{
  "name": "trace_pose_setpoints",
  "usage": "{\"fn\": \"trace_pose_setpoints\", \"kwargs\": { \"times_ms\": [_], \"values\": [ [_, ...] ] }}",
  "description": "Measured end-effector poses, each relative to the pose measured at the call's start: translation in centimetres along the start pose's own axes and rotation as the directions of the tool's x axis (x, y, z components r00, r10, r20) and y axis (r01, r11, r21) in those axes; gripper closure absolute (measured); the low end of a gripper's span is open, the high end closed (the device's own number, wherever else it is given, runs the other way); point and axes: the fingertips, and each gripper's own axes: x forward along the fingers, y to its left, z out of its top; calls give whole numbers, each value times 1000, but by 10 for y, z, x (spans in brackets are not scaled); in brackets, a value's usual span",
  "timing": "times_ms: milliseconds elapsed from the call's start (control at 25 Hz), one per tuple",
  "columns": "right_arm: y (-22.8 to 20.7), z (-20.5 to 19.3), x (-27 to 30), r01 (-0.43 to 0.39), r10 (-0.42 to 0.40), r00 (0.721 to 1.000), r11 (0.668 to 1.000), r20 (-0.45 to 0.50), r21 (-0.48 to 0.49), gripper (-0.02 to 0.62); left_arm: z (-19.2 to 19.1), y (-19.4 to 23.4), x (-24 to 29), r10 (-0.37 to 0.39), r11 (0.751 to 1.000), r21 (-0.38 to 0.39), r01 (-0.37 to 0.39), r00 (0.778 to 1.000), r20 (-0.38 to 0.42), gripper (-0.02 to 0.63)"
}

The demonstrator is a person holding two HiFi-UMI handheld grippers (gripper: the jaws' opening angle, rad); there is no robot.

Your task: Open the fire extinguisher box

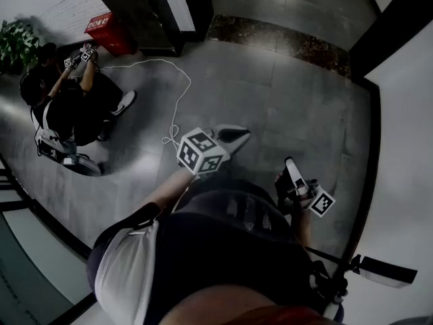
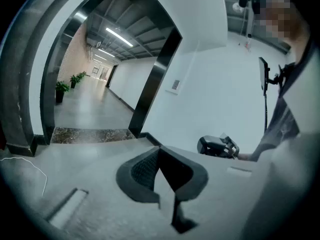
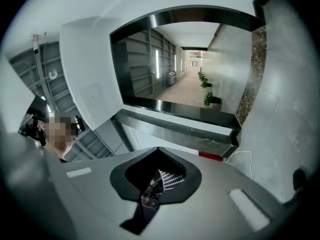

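Distance explains the idleness: left claw [image 2: 160, 151] and right claw [image 3: 159, 151] are pressed together empty, the fire extinguisher box [image 1: 108, 32] well apart at upper left.

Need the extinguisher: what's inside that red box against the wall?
Only the outside of the red rectangular box shows, against the white brick wall; its contents are hidden. A crouching person is beside it.

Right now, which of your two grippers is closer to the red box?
The left gripper, at mid-frame; the right gripper sits farther from the red box, toward the right wall.
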Motion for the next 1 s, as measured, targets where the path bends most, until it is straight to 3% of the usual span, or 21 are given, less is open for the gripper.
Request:
{"fn": "trace_pose_setpoints", "kwargs": {
  "times_ms": [200, 400, 520, 800, 1000],
  "values": [
    [-15, -22, 66, 85, -114, 973, 985, -200, -150, 595, 27, 48, -14, -29, 999, -24, 29, 999, 13, 606],
    [-46, -2, 154, 84, -163, 925, 969, -342, -234, 595, 67, 129, -3, -18, 999, -29, 18, 1000, 21, 606],
    [-53, 9, 181, 52, -141, 905, 973, -401, -224, 594, 83, 149, -1, -32, 996, -77, 36, 998, 52, 606],
    [-84, 28, 237, -21, -70, 838, 987, -541, -161, 594, 97, 192, 1, 74, 983, -175, -55, 992, 103, 606],
    [-127, 69, 284, -98, 56, 809, 994, -585, -41, 595, 120, 243, 13, 212, 965, -177, -194, 973, 89, 606]
  ]
}}
